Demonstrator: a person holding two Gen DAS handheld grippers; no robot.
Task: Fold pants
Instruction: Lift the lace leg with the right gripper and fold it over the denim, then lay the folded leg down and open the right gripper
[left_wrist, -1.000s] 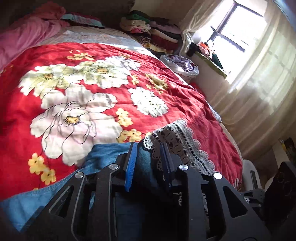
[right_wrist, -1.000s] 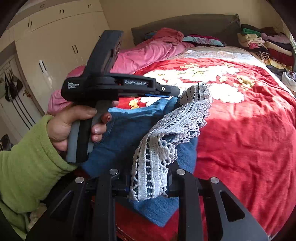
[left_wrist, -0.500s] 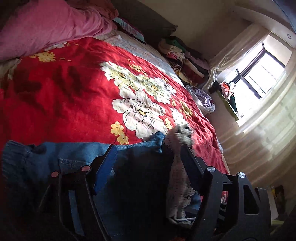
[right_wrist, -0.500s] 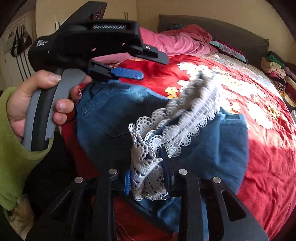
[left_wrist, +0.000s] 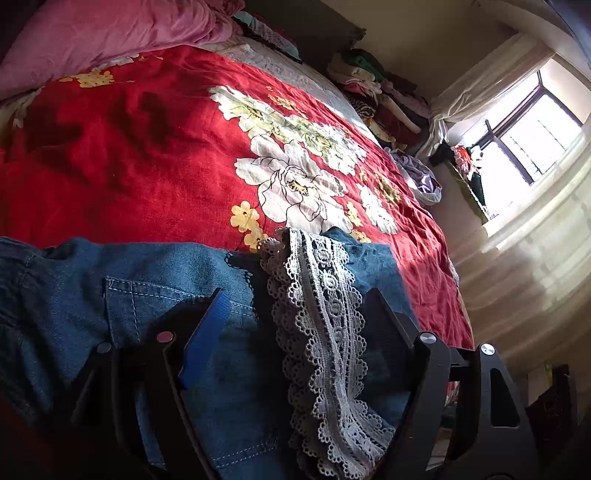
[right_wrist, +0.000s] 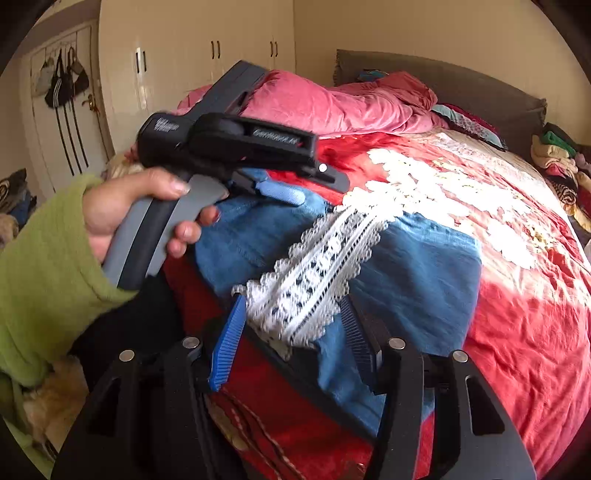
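Observation:
Blue denim pants (left_wrist: 155, 295) with a white lace hem (left_wrist: 325, 332) lie folded at the near edge of the bed. The lace hem lies across the denim, and the pants also show in the right wrist view (right_wrist: 413, 266) with the lace (right_wrist: 317, 273). My left gripper (left_wrist: 295, 306) is open, its jaws spread over the denim and lace. It shows from the side in the right wrist view (right_wrist: 291, 192), held by a hand in a green sleeve. My right gripper (right_wrist: 295, 328) is open, its jaws either side of the lace end, holding nothing.
A red floral bedspread (left_wrist: 147, 140) covers the bed. A pink duvet (left_wrist: 110, 33) lies at the head. Stacked clothes (left_wrist: 380, 92) sit at the far corner by a window (left_wrist: 535, 129). Wardrobe doors (right_wrist: 207, 55) stand to the left.
Both grippers have opened and let go of the lace hem and denim. The pants now lie flat on the bed, folded over.

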